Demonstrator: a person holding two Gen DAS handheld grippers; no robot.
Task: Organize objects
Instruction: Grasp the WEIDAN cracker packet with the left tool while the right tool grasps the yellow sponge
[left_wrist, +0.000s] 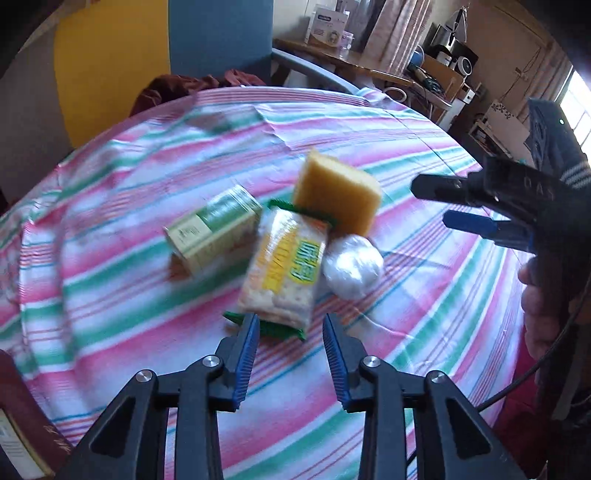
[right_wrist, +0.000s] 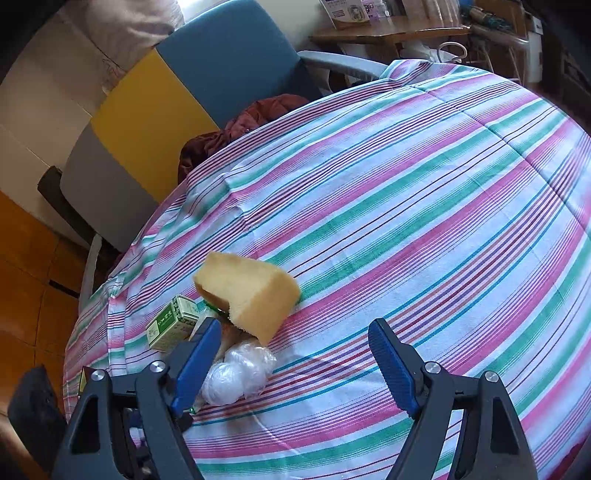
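Pointing steeply down at the table, the left gripper (left_wrist: 290, 332) sits at the lower middle of its own view with its blue pads drawn in narrow. The green crimped end of the cracker packet (left_wrist: 284, 266) lies between the tips. The pad on the left of the frame is on the crimp. The other is hard against the packet's edge as far as the blur lets me see, so I take it as clamped on that end. Gripping the thin seal makes sense to me, since the packet's body looks too broad for the jaws.

The packet slants up from the pads towards the centre of the frame, leaning over its neighbours. A green box (left_wrist: 210, 232) lies against it on the left. A yellow sponge (left_wrist: 338, 192) is propped behind it, and a white wrapped ball (left_wrist: 352, 267) touches it on the right. All four are bunched in one heap on the striped tablecloth (left_wrist: 424, 295), so sorting has barely started.

The right gripper (right_wrist: 295, 326) stands spread wide with nothing between its pads. In its own view the left finger overlaps the heap at lower left, just above the ball, and the other finger hangs over bare cloth. It seems to be waiting its turn. A blue and yellow chair (right_wrist: 229, 66) stands beyond the table at the top.
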